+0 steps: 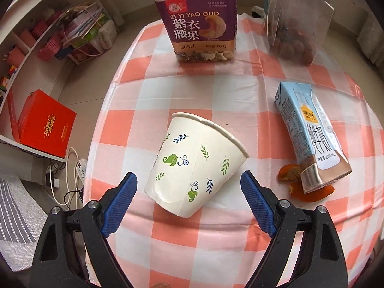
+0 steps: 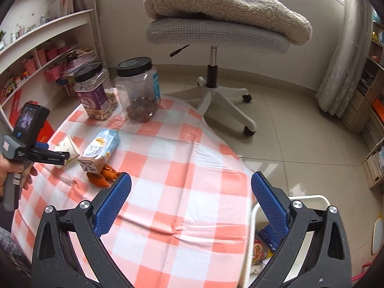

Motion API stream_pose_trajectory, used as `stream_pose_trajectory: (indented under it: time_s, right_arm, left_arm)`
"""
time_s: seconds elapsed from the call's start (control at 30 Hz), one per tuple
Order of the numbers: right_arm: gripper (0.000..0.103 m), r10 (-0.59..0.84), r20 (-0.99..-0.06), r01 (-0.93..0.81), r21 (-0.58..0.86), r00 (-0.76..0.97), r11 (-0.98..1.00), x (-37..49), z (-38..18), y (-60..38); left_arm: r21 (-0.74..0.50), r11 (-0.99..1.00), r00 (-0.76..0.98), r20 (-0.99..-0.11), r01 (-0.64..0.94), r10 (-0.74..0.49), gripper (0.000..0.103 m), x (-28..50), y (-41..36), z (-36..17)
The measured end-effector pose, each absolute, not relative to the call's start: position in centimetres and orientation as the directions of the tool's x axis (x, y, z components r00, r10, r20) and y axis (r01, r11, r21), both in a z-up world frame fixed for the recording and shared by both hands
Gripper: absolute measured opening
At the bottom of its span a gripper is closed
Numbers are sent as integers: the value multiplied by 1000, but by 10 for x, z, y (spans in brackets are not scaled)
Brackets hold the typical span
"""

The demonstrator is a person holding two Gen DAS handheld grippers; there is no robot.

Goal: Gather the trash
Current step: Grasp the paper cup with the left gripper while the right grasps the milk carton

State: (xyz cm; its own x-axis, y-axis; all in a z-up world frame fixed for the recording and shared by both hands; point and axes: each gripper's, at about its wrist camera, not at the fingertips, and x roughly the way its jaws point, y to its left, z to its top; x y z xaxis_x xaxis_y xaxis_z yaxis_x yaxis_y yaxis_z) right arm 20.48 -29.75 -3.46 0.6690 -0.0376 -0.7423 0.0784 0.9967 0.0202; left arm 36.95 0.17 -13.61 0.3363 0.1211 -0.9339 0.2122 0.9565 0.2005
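2 grippers over the checked tablecloth (image 1: 192, 91); paper cup (image 1: 195, 165) taken as landmark.

Left gripper (image 1: 188, 182): jaws spread wide, one blue pad either side of the cup's base end, neither pad touching it. Cup lies tipped on its side, rim pointing away from the gripper; whether anything is in it cannot be told. Right gripper (image 2: 190, 183): jaws released, nothing between them, above bare cloth well clear of the cup.

Step in hand, by my reading: grasp the cup. To do it well, lower until the pads bracket the wall squarely, close gently so the thin paper does not crush, and grip nearer the stiffer base.

Other trash: milk carton (image 1: 309, 134) lying to the cup's right, its lower end resting on orange peel (image 1: 288, 175).

Containers: beyond the cup, 2 lidded clear jars. Cashew jar (image 1: 200, 21) holds a shallow layer of nuts; second jar (image 1: 297, 24) holds brown round fruits at its bottom. White bin (image 2: 249, 240) beside the table, by the right gripper, holds colourful wrappers.
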Motion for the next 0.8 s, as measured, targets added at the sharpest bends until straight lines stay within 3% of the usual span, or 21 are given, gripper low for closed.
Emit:
stream_pose_trajectory:
  time_s: [0.17,0.23,0.27,0.33,0.6,0.8]
  right_arm:
    - [96,118,-804,-42,115,583,992,252,-63,-247]
    - [96,148,-823,-58,139,549,989,271,-72,-226]
    - [96,163,-831,-66,152,532,986,281,-77,-215]
    - [96,188,-850,-69,177,492,982,300,-88,-198]
    - [96,259,-866,-35,270,427,962,346,-122,-150]
    - [96,203,-900,5,222,386,975,365,-149,-121]
  left_arm:
    - [200,925,323,-942,324,91,86,378,7,-156]
    - [215,902,333,-939,373,86,80,377,7,-163]
    - [221,893,342,-936,393,81,71,375,8,-166]
    - [202,891,374,-926,406,40,69,372,13,-165]
    - [89,936,459,-884,339,-83,65,355,54,-154]
    - [32,958,483,-868,284,-114,65,349,81,-143]
